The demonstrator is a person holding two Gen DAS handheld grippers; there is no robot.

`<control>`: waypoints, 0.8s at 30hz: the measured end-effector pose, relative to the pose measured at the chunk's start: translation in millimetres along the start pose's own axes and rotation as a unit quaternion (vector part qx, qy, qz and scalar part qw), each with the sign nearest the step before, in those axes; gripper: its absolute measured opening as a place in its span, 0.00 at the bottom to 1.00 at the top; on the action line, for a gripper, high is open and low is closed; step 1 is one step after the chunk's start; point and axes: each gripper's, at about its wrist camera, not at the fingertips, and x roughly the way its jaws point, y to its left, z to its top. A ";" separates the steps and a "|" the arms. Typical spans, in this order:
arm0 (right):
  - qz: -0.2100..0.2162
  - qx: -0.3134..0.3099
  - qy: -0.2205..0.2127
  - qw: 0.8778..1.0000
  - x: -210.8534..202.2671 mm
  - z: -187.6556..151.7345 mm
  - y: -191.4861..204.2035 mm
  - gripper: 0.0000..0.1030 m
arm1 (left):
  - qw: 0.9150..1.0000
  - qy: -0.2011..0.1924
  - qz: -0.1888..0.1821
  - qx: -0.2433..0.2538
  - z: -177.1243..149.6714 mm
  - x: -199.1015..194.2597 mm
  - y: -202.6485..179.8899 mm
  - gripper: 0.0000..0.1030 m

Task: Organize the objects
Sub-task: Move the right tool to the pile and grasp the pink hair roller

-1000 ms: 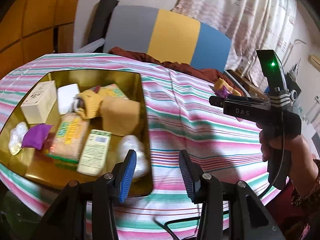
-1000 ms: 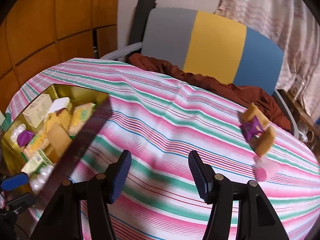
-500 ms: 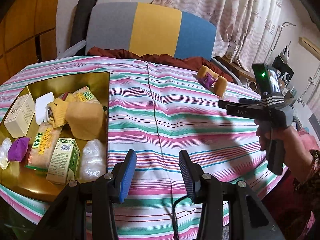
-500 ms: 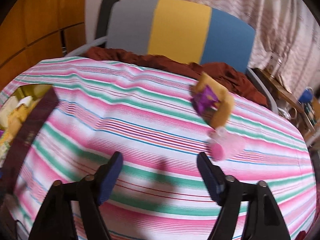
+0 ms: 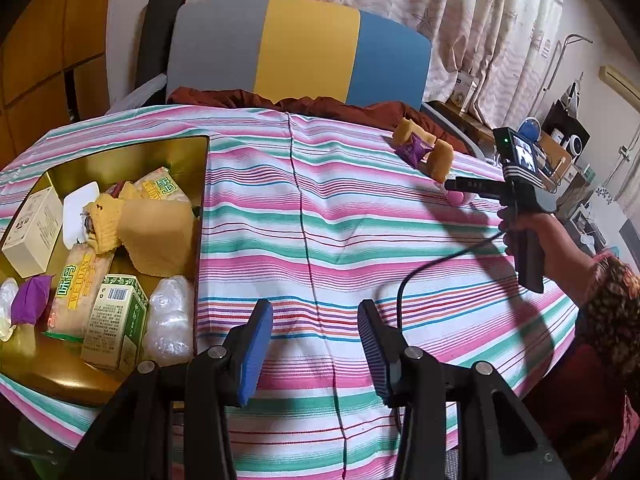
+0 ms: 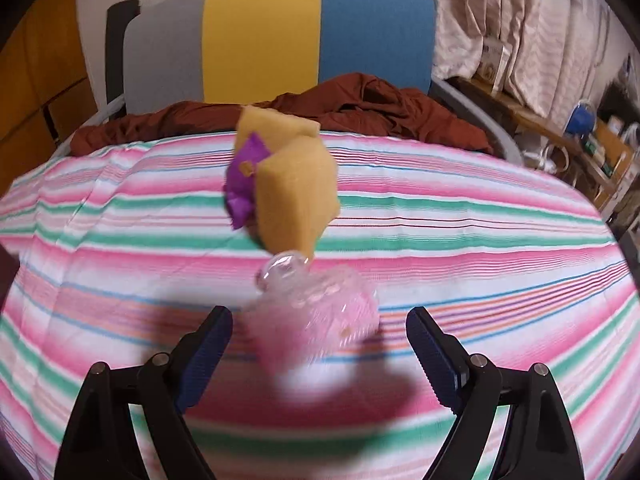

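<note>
On the striped tablecloth (image 6: 480,240), your right gripper (image 6: 320,344) is hovering with its jaws spread wide around a clear pink plastic container (image 6: 316,312) without touching it. Just beyond it, two yellow sponges (image 6: 296,196) are sitting with a purple packet (image 6: 242,184) tucked between them. Your left gripper (image 5: 316,344) is hanging over the cloth, jaws moderately open and holding nothing, beside the gold tray (image 5: 132,160), which is holding boxes, packets and sponges well apart from the pink container.
</note>
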 end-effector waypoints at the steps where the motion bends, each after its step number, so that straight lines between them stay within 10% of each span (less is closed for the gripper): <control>1: 0.003 0.005 0.000 1.000 4.0 2.2 -2.6 0.85 | 1.000 0.001 0.001 0.001 0.3 0.6 -0.7 0.43; 4: 0.020 0.010 0.009 1.000 15.2 7.5 -4.1 0.68 | 1.000 0.003 0.002 0.004 1.6 2.0 -3.6 0.43; 24: 0.027 -0.035 0.047 0.998 -18.2 -34.2 -9.1 0.67 | 0.997 0.020 -0.046 0.063 35.1 38.3 -68.8 0.43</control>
